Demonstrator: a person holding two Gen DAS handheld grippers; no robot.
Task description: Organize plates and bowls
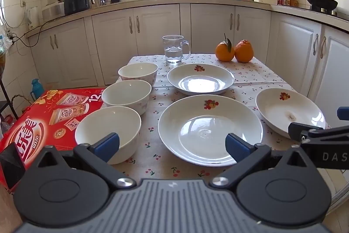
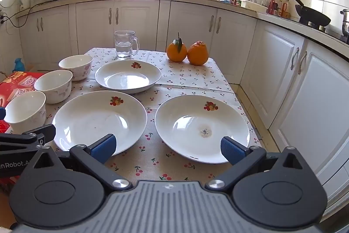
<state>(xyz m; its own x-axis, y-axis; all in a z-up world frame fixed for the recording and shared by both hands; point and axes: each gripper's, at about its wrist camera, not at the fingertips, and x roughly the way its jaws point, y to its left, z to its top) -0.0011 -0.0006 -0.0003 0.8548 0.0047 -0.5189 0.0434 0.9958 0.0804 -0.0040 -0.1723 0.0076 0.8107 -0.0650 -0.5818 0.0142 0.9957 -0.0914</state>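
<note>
Three white deep plates with fruit motifs lie on the cherry-print table: a far one [image 1: 200, 79] [image 2: 128, 76], a near middle one [image 1: 210, 129] [image 2: 99, 121] and a near right one [image 1: 288, 111] [image 2: 201, 127] with a dark speck at its centre. Three white bowls stand in a row along the left edge: near [image 1: 108, 131] [image 2: 26, 114], middle [image 1: 126, 95] [image 2: 54, 85], far [image 1: 138, 72] [image 2: 76, 66]. My left gripper [image 1: 172, 145] is open and empty, above the near edge between the near bowl and the middle plate. My right gripper [image 2: 168, 146] is open and empty, between the two near plates.
A glass mug of water [image 1: 174, 48] [image 2: 124, 43] and two oranges [image 1: 234, 51] [image 2: 187, 51] stand at the table's far end. A red carton [image 1: 43, 123] sits left of the table. White cabinets [image 2: 305, 88] run close along the right and back.
</note>
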